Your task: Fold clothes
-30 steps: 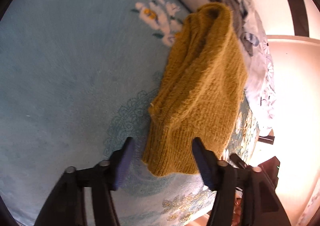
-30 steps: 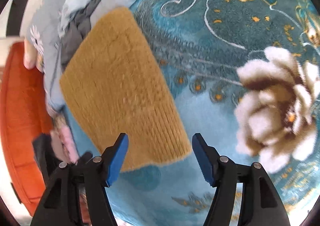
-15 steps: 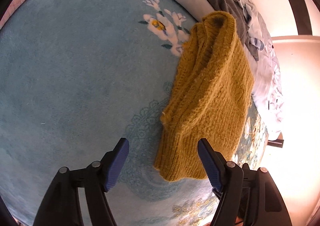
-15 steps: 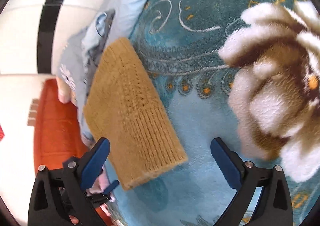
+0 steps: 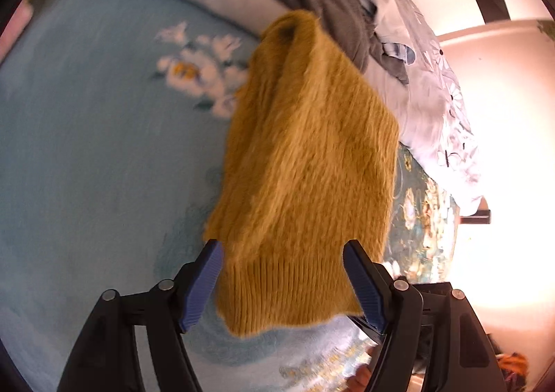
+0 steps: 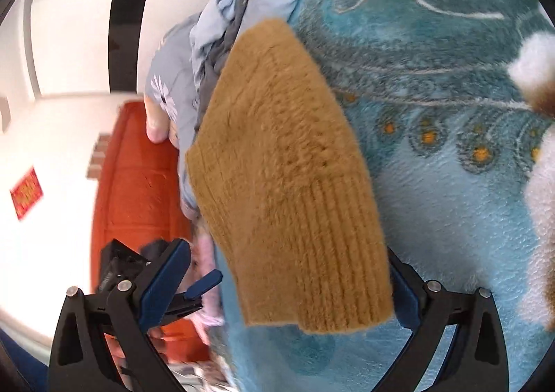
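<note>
A folded mustard-yellow knitted sweater (image 5: 305,166) lies on a blue flowered blanket (image 5: 86,166). It also shows in the right wrist view (image 6: 288,184), ribbed hem nearest me. My left gripper (image 5: 282,282) is open, its blue pads either side of the ribbed hem, low over it. My right gripper (image 6: 288,282) is open wide, with the hem between its fingers; the sweater covers part of the right finger. Neither gripper holds anything.
A heap of grey and pale blue clothes (image 5: 364,28) lies beyond the sweater, also in the right wrist view (image 6: 211,55). An orange sofa (image 6: 138,184) stands off the blanket's edge. The blanket (image 6: 451,80) has large flower patterns.
Both grippers have moved back in over the sweater's hem after pulling away. The right gripper stays opened wider than a second ago. The sweater has not moved.
</note>
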A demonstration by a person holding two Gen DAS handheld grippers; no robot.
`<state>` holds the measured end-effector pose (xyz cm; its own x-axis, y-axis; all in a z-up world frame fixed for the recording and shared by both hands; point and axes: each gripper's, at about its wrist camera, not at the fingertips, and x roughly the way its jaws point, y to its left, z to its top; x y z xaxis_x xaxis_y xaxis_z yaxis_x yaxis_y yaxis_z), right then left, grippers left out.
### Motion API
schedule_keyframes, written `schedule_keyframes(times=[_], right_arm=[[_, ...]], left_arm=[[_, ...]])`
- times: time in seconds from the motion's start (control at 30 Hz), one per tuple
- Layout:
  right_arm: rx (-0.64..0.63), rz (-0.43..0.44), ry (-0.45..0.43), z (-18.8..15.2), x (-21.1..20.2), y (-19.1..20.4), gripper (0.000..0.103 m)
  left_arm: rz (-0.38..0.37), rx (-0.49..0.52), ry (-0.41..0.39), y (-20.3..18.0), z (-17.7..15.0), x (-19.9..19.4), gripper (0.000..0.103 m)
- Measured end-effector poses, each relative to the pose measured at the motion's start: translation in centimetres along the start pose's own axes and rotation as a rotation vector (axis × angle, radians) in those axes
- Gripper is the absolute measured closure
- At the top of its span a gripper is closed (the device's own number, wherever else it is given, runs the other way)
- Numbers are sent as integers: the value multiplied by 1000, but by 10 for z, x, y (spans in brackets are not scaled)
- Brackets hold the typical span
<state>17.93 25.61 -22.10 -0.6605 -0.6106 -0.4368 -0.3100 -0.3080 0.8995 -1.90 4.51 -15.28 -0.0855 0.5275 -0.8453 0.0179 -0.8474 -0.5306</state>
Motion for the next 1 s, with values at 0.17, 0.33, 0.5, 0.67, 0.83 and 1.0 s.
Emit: schedule_keyframes(times=[0.17, 0.33, 0.5, 0.67, 0.83, 1.0], right_arm=[[66, 20, -6, 0, 2, 2, 1], [120, 63, 10, 0, -2, -4, 1], [106, 58, 51, 2, 4, -1, 1], [128, 70, 65, 4, 4, -3, 1], [136, 74, 88, 5, -1, -6, 1], [150, 79, 105, 8, -4, -10, 1]], left_arm=[[31, 75, -24, 9, 47, 36, 26], [37, 66, 23, 35, 85, 69, 26], [-160, -53, 45, 66, 95, 83, 12], [-258, -103, 9, 75, 82, 83, 20], [-261, -45, 46, 61, 72, 95, 32], [-223, -35, 43, 55, 67, 96, 59]])
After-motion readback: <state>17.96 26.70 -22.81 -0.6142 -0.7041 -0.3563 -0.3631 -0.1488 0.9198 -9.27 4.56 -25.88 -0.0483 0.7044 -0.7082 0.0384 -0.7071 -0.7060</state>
